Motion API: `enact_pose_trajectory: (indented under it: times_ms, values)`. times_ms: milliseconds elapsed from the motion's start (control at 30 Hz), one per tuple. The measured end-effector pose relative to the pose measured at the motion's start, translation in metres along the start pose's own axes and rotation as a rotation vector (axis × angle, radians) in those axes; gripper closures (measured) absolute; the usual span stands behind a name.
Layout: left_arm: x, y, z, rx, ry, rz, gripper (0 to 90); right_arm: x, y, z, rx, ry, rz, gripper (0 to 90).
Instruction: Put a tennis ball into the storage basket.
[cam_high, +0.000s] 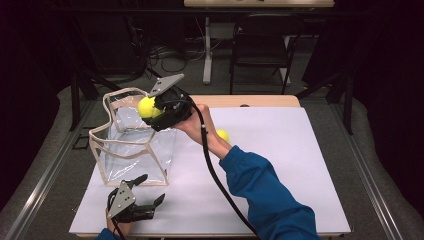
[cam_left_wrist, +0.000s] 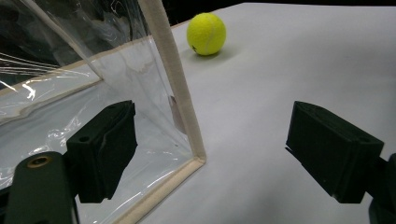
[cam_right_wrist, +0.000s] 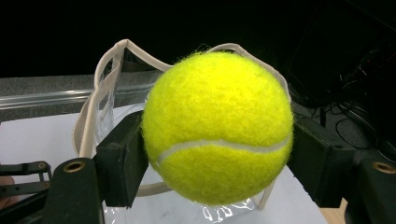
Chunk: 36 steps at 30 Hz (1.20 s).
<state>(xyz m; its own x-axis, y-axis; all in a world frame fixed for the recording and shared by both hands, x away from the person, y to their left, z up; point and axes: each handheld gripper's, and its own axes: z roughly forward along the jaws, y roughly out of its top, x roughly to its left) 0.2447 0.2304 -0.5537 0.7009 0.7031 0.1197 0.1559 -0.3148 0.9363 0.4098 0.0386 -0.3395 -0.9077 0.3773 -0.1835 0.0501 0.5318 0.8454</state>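
Clear bag (cam_high: 131, 145) stood open-topped beside my left gripper (cam_high: 145, 196), jaws spread apart, waiting to steady it. My right gripper (cam_high: 154, 109) clamped a tennis ball (cam_high: 146, 106) over the bag's mouth, apparently for dropping in. Second ball (cam_high: 223, 135) lay apart on the table (cam_high: 280, 165).

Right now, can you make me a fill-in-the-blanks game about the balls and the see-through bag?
1. The right claw is shut on a yellow tennis ____.
2. The held ball is over the open top of the clear plastic ____.
3. A second tennis ball lies on the white ____.
4. The left claw, by the bag's near corner, has its jaws ____.

Missing words: ball; bag; table; open
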Motion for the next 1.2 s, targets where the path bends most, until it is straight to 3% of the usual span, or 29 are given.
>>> enact_pose_trajectory:
  times_ms: [433, 1200]
  values:
    - [0.000, 0.000, 0.000, -0.002, -0.001, -0.003, 15.8, 0.006, 0.003, 0.009, -0.023, 0.013, -0.006, 26.4]
    - [0.001, 0.000, 0.000, -0.004, -0.002, -0.002, 15.8, 0.009, 0.005, 0.022, 0.008, 0.022, -0.007, 26.3]
